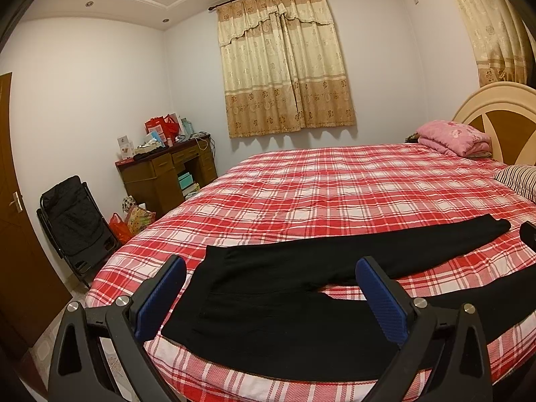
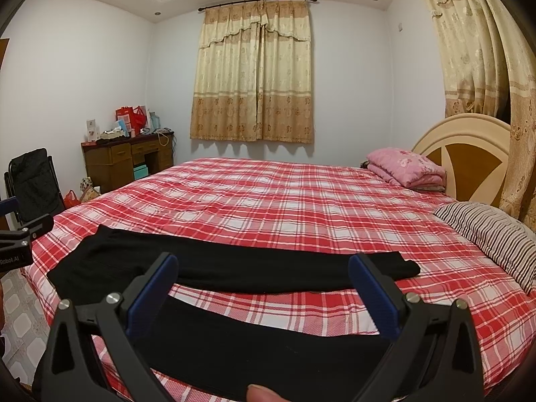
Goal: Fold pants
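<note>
1. Pants, black, lie flat on the plaid bedspread, legs splayed toward 3 o'clock, waist toward 9.
2. Left gripper hovers over the waist, jaws wide, holding nothing.
3. Right gripper likewise gapes empty over the near leg.
4. Step: pre-grasp, probably. Next: pinch the near leg, lay it over the far one.

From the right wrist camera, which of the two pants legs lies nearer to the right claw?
The near leg, along the bed's front edge under the open right claw. The far leg lies beyond a strip of plaid bedsheet.
</note>
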A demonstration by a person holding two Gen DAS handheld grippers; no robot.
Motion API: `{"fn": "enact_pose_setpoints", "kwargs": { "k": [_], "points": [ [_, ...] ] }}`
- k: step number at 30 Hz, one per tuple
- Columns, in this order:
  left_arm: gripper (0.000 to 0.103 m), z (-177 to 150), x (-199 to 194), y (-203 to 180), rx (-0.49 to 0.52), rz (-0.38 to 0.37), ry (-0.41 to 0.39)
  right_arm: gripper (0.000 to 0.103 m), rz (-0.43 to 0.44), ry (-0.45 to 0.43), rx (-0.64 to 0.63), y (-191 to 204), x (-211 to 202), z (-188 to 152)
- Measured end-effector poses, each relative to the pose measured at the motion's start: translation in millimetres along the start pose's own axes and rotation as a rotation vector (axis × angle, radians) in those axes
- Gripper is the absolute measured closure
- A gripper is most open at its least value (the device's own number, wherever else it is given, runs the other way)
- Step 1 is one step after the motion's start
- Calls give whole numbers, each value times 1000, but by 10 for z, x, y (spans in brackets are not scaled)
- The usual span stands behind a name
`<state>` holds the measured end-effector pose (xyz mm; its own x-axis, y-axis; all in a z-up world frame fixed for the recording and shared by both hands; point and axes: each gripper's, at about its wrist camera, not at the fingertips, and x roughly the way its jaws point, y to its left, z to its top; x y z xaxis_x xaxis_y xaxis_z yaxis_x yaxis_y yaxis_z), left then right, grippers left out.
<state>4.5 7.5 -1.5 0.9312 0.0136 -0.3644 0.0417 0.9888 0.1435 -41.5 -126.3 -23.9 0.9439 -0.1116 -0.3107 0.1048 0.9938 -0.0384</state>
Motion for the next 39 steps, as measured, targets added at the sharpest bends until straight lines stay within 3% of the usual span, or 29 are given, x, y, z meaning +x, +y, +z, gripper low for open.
{"fn": "enact_pose_setpoints", "kwargs": {
  "k": [39],
  "points": [
    [1, -15, 17, 5, 3, 3, 3, 0, 0, 8, -11, 27, 17, -42]
  ]
}}
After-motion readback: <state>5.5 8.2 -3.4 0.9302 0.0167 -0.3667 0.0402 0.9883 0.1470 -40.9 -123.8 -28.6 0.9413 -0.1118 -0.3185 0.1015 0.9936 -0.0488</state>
